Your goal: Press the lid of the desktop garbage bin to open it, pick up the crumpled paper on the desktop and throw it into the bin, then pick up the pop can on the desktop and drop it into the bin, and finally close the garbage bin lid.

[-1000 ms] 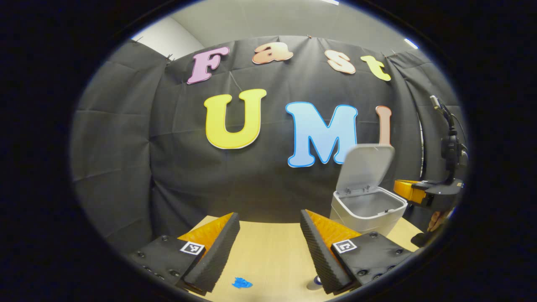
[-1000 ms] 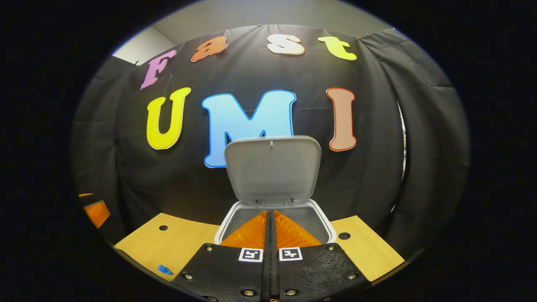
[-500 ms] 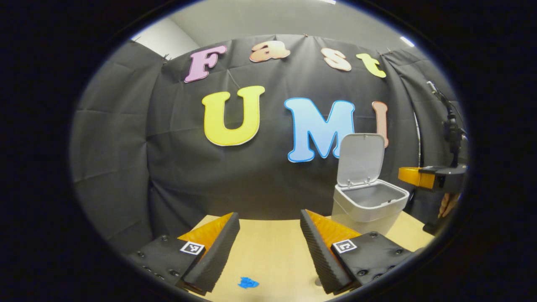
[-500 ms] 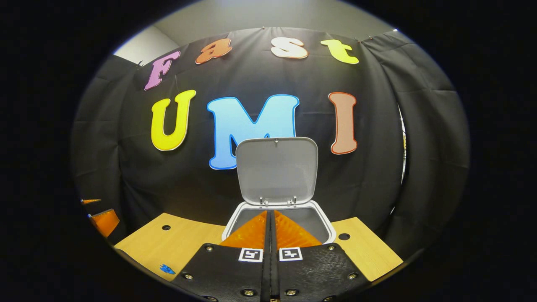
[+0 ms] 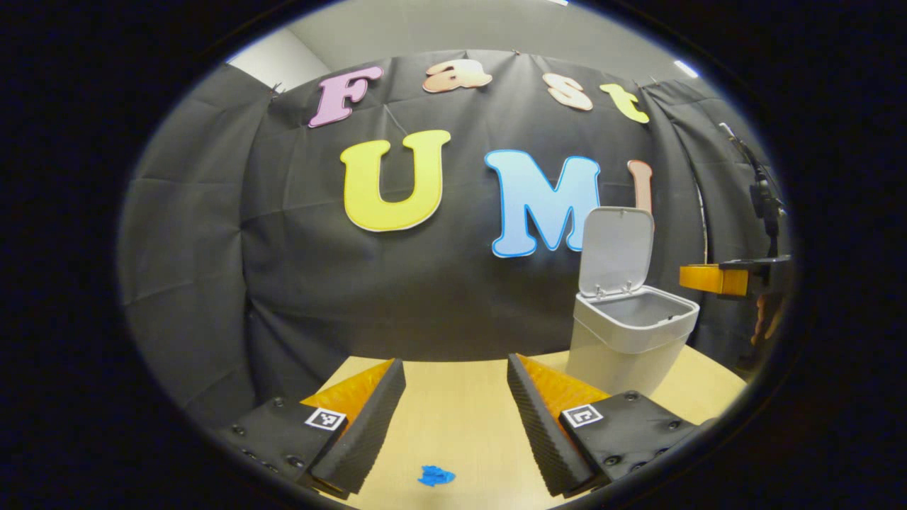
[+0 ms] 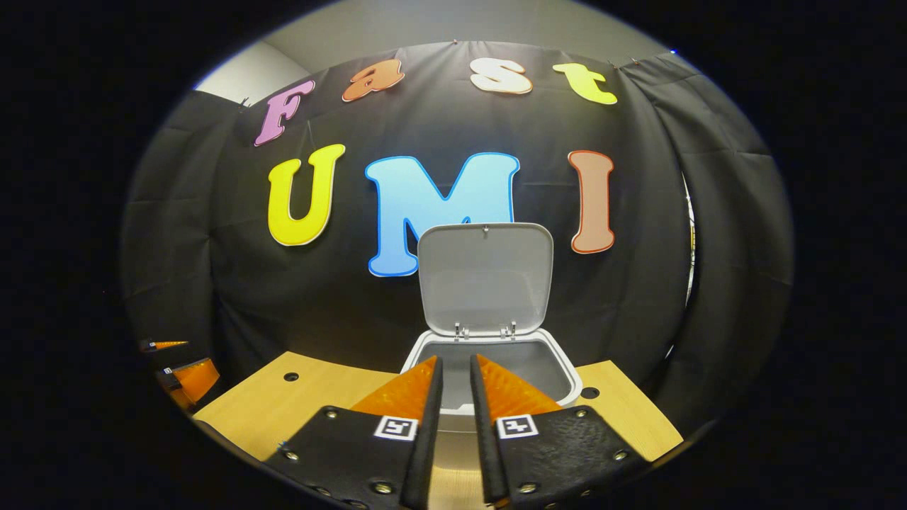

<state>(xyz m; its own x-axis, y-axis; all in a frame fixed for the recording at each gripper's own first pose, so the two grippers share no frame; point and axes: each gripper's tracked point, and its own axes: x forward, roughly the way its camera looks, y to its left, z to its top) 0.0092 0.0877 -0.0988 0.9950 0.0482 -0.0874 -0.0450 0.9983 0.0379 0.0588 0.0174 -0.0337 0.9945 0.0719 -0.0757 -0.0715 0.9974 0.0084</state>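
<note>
A white plastic garbage bin, squarish with rounded corners, stands on a pale wood-grain table in front of the booth's creased black cloth wall, its smooth grey-white lid tipped upright on two small hinges at the back rim and its dim inside open to view. In the right gripper view, the right gripper hangs just short of the bin's front edge, its two ribbed, wedge-shaped fingers parted by a narrow gap and holding nothing; the bin's front wall is mostly hidden behind them. Two small round holes pierce the tabletop, one on either side of the bin. In the left gripper view, the left gripper is spread wide over bare table, its ridged pads facing each other with nothing between them, and a small blue scrap lies on the wood below the gap, its shape too small to make out. The bin sits to the right of that gripper, near the table's far corner, with the lid seen at an angle. The right gripper juts in at the edge of that view, level with the bin's rim, a hand behind it largely cut off. The table's far edge runs close to the cloth.
</note>
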